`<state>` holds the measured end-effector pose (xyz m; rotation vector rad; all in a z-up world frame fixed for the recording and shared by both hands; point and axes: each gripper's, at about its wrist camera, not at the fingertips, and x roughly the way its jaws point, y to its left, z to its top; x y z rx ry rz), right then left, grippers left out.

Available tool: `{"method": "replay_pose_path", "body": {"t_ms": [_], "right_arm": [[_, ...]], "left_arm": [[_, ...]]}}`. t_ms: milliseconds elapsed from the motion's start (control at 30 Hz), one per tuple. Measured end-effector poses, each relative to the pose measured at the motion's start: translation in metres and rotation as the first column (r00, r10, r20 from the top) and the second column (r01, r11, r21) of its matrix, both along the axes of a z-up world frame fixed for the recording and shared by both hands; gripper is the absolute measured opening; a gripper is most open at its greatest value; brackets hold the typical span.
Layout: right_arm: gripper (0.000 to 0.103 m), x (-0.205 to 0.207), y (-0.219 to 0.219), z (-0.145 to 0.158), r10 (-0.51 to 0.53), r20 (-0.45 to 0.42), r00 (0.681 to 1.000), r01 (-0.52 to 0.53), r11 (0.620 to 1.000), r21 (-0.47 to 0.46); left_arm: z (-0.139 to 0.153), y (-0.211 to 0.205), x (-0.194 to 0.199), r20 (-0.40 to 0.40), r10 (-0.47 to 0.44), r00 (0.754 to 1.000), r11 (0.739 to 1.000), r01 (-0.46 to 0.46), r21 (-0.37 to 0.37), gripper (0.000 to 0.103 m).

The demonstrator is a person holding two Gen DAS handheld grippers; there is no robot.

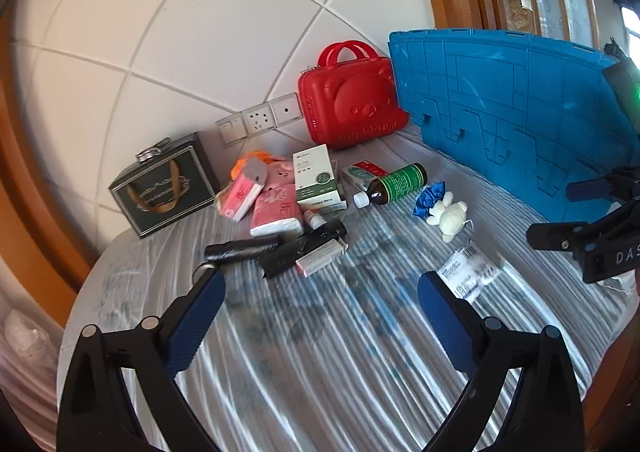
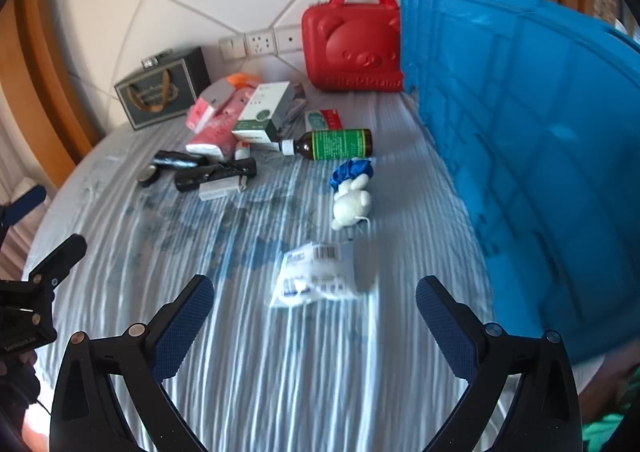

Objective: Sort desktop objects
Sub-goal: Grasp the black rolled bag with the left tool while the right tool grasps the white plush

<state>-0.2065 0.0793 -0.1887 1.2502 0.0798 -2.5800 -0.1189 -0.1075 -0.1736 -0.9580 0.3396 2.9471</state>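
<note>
Nearby, blue crate (image 2: 520,123) beside packet (image 2: 316,272).

A brown bottle (image 2: 334,145) lies on its side beside a white plush toy (image 2: 352,200) and a crumpled white packet (image 2: 316,272).

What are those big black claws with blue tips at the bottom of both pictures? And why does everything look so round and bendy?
Those claws are grabbers that a person holds, one in each hand. Each has a tiny camera looking along its fingers, and its lens bends the view. One picture comes from the left gripper, the other from the right gripper. Both are wide open and hold nothing. On the striped cloth lie a white packet, a white plush toy, a brown bottle, pink tissue packs and black rolls. At the back stand a red bear case, a dark gift box and a blue crate.
</note>
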Motion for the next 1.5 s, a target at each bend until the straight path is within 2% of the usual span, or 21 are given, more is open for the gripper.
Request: {"method": "replay_pose_path", "body": {"t_ms": [67, 200, 267, 433, 633, 767, 867, 900, 967, 1033, 1100, 1133, 1233, 1267, 1333, 1367, 1400, 1500], "right_arm": [[0.103, -0.023, -0.009, -0.005, 0.012, 0.011, 1.000, -0.012, 1.000, 0.029], [0.103, -0.066, -0.010, -0.011, 0.033, 0.016, 0.999, -0.034, 0.998, 0.044], [0.103, -0.087, -0.010, -0.014, 0.040, 0.029, 0.999, -0.041, 0.998, 0.043], [0.103, -0.122, -0.011, -0.022, 0.051, 0.040, 0.998, -0.053, 0.998, 0.036], [0.103, -0.158, -0.013, -0.042, 0.036, 0.068, 0.997, -0.040, 0.998, 0.057], [0.103, -0.179, -0.008, -0.059, 0.006, 0.108, 0.994, -0.013, 0.998, 0.059], [0.103, -0.190, -0.007, -0.068, -0.008, 0.131, 0.991, 0.001, 0.999, 0.052], [0.103, -0.191, -0.007, -0.069, -0.008, 0.134, 0.991, 0.000, 0.999, 0.053], [0.103, -0.193, -0.011, -0.071, 0.008, 0.131, 0.991, -0.016, 0.998, 0.062], [0.103, -0.194, -0.013, -0.071, 0.021, 0.120, 0.993, -0.030, 0.997, 0.070], [0.103, -0.193, -0.012, -0.070, 0.029, 0.108, 0.994, -0.036, 0.997, 0.068], [0.103, -0.194, -0.011, -0.070, 0.033, 0.104, 0.994, -0.039, 0.997, 0.064], [0.103, -0.197, -0.010, -0.072, 0.031, 0.107, 0.994, -0.038, 0.997, 0.068], [0.103, -0.198, -0.010, -0.073, 0.032, 0.110, 0.993, -0.039, 0.997, 0.067], [0.103, -0.199, -0.010, -0.073, 0.030, 0.106, 0.994, -0.037, 0.997, 0.068], [0.103, -0.200, -0.010, -0.074, 0.031, 0.105, 0.994, -0.038, 0.997, 0.065], [0.103, -0.200, -0.011, -0.074, 0.031, 0.105, 0.994, -0.037, 0.997, 0.061], [0.103, -0.199, -0.015, -0.075, 0.042, 0.108, 0.993, -0.048, 0.997, 0.055]], "left_arm": [[-0.008, -0.001, -0.017, 0.017, -0.033, 0.999, 0.999, 0.033, 0.022, 0.098], [-0.026, -0.006, -0.053, 0.039, -0.066, 0.997, 0.998, 0.066, -0.011, 0.098], [-0.034, -0.010, -0.071, 0.073, -0.119, 0.990, 0.993, 0.120, 0.000, 0.098], [-0.061, -0.022, -0.129, 0.128, -0.196, 0.972, 0.979, 0.201, -0.027, 0.098], [-0.103, -0.037, -0.197, 0.212, -0.308, 0.927, 0.942, 0.329, -0.069, 0.098], [-0.137, -0.047, -0.231, 0.319, -0.374, 0.871, 0.916, 0.401, -0.021, 0.098], [-0.159, -0.048, -0.232, 0.401, -0.409, 0.820, 0.896, 0.443, 0.009, 0.098], [-0.163, -0.048, -0.227, 0.401, -0.408, 0.820, 0.895, 0.447, -0.003, 0.098], [-0.160, -0.049, -0.213, 0.389, -0.412, 0.824, 0.902, 0.430, 0.046, 0.098], [-0.155, -0.049, -0.196, 0.375, -0.424, 0.824, 0.904, 0.407, 0.128, 0.098], [-0.147, -0.046, -0.172, 0.340, -0.452, 0.825, 0.890, 0.389, 0.238, 0.098], [-0.144, -0.043, -0.162, 0.326, -0.461, 0.825, 0.883, 0.390, 0.263, 0.098], [-0.132, -0.039, -0.146, 0.273, -0.429, 0.861, 0.898, 0.374, 0.233, 0.098], [-0.129, -0.043, -0.147, 0.268, -0.399, 0.877, 0.912, 0.348, 0.219, 0.098], [-0.129, -0.056, -0.165, 0.263, -0.270, 0.926, 0.961, 0.242, 0.136, 0.098], [-0.132, -0.062, -0.173, 0.269, -0.202, 0.942, 0.978, 0.181, 0.101, 0.098], [-0.138, -0.072, -0.186, 0.290, -0.148, 0.946, 0.988, 0.127, 0.091, 0.098], [-0.155, -0.090, -0.203, 0.337, -0.104, 0.936, 0.988, 0.059, 0.141, 0.098]]}}
